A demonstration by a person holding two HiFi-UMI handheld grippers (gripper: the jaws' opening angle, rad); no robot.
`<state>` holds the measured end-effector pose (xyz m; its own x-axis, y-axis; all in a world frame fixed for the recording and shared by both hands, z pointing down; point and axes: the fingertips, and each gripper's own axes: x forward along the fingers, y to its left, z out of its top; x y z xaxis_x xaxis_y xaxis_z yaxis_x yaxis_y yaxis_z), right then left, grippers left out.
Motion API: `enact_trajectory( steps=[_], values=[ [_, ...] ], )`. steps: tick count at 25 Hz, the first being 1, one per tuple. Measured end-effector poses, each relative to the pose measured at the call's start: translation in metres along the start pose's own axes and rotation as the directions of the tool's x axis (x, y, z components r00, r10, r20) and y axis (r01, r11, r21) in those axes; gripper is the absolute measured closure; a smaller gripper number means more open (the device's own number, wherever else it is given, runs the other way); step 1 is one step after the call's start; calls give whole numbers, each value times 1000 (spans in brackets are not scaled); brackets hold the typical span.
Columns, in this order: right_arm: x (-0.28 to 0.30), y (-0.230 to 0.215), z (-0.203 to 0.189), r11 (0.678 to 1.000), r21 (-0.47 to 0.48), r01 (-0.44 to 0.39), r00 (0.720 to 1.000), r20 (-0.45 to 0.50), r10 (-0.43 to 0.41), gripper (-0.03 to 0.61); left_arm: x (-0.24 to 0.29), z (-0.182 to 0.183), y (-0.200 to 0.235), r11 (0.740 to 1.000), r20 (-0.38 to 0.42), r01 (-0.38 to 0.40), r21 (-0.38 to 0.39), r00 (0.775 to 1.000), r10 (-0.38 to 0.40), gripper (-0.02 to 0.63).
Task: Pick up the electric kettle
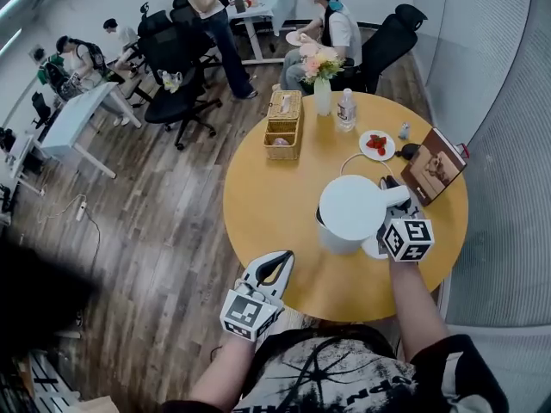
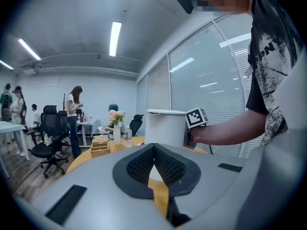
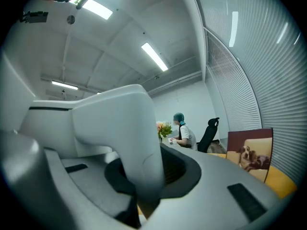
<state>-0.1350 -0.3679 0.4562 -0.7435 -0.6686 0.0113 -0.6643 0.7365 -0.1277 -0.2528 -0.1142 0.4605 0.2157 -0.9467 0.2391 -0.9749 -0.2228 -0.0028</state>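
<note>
The white electric kettle (image 1: 351, 209) is over the right part of the round yellow table (image 1: 258, 205). My right gripper (image 1: 389, 212) is at its handle (image 1: 398, 198). In the right gripper view the white handle (image 3: 129, 143) fills the gap between the jaws of that gripper (image 3: 146, 169), which are shut on it, and the kettle body (image 3: 53, 128) lies to the left. My left gripper (image 1: 282, 261) hovers at the table's near edge, jaws together and holding nothing. Seen from the left gripper (image 2: 154, 148), the kettle (image 2: 165, 127) stands straight ahead.
At the far side of the table are a wicker basket (image 1: 284, 126), a flower vase (image 1: 322, 93), a water bottle (image 1: 346, 110), a plate of strawberries (image 1: 377, 144) and a dog picture (image 1: 433, 163). A white disc (image 1: 373, 247) lies beside the kettle. People and office chairs are beyond.
</note>
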Motion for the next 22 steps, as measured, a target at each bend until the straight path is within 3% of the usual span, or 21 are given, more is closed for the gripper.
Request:
enact_trajectory(
  steps=[13,22],
  values=[
    [31,50,-12,994,-14,-106,994,-25,105,511,-22,-10,25,998,-11,-57,-29,998,57,612],
    [53,75,-51,987,-31,-156,984,-89,153,508,-26,-30,36,996,-53,-67,-57,997,64,612]
  ],
)
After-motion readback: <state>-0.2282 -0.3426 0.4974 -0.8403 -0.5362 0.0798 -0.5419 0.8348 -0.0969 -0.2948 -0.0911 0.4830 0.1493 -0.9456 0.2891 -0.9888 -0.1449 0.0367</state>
